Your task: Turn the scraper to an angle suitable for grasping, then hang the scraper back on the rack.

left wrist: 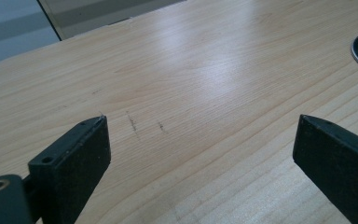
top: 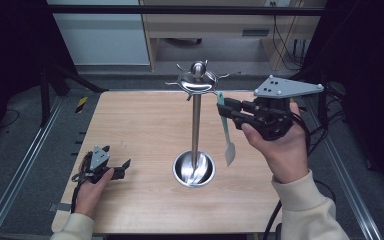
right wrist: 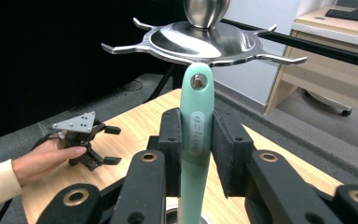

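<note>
The work in hand looks like hanging a mint-green spatula (top: pixel 226 131) on the steel utensil stand (top: pixel 196 125), and it appears roughly halfway through: the tool is picked up and raised, but not yet hooked. The right gripper (top: pixel 228 111) has its fingers (right wrist: pixel 171 140) closed on the spatula's handle, clamping it from both sides just below the hanging hole; in the high view the spatula hangs nearly upright in the air, blade downward and clear of the surface (top: pixel 140 130), just to the right of the stand's pole. In the right gripper view the handle's top, with its metal-ringed hole (right wrist: pixel 196 80), sits right beneath the stand's top disc (right wrist: pixel 200 44), close to the curved hooks (right wrist: pixel 279 58) that stick out from the rim, though whether the handle touches the disc cannot be told. No hook passes through the hole. What is left, as I judge it, is to line the hole up with one hook, slip it on, and let go. None of the hooks that show carries a utensil. The left gripper (top: pixel 122 166) takes no part: it rests low on the surface at the near left, its fingers (left wrist: pixel 74 158) spread wide with only bare wood between them.
</note>
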